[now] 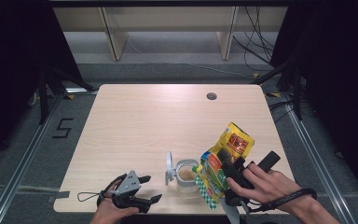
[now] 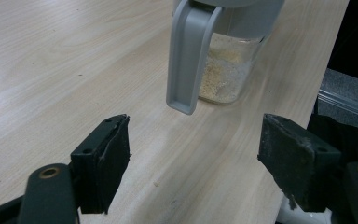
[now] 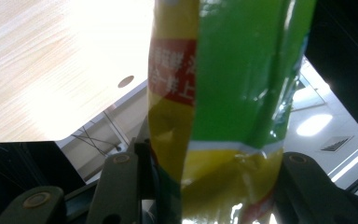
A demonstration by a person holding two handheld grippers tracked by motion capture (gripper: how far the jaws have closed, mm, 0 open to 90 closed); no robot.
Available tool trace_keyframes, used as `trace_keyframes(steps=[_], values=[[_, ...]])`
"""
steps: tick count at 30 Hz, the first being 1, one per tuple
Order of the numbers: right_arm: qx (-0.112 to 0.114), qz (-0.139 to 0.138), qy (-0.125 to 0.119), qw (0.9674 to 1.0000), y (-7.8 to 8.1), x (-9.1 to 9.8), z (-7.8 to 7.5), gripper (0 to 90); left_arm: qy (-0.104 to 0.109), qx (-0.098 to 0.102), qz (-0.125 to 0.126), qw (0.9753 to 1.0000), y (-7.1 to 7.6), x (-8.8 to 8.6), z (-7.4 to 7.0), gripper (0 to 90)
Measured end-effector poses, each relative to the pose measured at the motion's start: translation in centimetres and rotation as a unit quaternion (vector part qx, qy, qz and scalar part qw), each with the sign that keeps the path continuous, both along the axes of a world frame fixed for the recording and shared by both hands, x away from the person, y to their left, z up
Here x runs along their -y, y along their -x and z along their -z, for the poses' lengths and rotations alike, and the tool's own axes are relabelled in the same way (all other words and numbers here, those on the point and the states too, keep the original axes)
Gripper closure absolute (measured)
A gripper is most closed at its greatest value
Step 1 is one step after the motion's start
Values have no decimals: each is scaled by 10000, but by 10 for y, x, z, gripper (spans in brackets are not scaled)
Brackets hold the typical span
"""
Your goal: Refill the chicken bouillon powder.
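- While the right gripper [image 1: 233, 175] clamps a yellow-and-green packet [image 1: 223, 161] between its jaws, the packet stands tilted over the near right part of the table [image 1: 135, 121], its lower end just beside the jar [image 1: 185, 173].
- The jar is clear glass with a grey hinged lid [image 1: 169, 167] swung open to its left; a shallow layer of pale granules [image 2: 219, 74] lies at the bottom.
- The left gripper [image 1: 137, 189] rests at the near edge, jaws spread wide and holding nothing, with the jar just ahead of it.
- Judgement: the step appears to be pouring from packet into jar. Done well, the packet's mouth sits directly above the jar opening before tipping, and the tilt increases gradually.
- Judgement: steadying the jar with the free gripper would guard against a knock from the packet.
- Surface: light wood-grain tabletop, with a round cable hole [image 1: 211, 96] at the far right.
- Room: dark surroundings, grey floor, pale shelving [image 1: 168, 28] beyond the far side, loose cables [image 1: 256, 46] at the far right.
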State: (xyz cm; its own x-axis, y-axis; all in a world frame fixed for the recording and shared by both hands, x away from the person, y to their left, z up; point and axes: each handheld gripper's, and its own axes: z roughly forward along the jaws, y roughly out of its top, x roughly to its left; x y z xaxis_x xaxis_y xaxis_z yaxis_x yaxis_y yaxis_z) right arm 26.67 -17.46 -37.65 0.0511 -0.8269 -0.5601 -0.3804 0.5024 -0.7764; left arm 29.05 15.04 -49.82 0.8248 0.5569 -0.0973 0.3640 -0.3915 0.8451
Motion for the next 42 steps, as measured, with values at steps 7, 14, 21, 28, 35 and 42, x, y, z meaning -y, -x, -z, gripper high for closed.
trace_keyframes(steps=[7, 14, 21, 28, 35, 42], values=[[-32, 15, 44, 10000, 0, -1, 0, 586, -17, 50, -18, 10000, 0, 0, 0, 243], [-51, -34, 1, 10000, 0, -2, -1, 593, -11, 52, -23, 10000, 0, 0, 0, 243], [-47, -8, -42, 10000, 0, -3, -1, 594, -9, 55, -35, 10000, 0, 0, 0, 243], [-53, 6, 35, 10000, 0, -3, -1, 596, -33, 77, -36, 10000, 0, -1, -1, 243], [-42, -12, 27, 10000, 0, -3, -2, 600, -5, 42, -52, 10000, 1, 0, 0, 244], [-40, -35, -22, 10000, 1, -3, -3, 602, -8, 41, -47, 10000, 1, 0, 0, 244]])
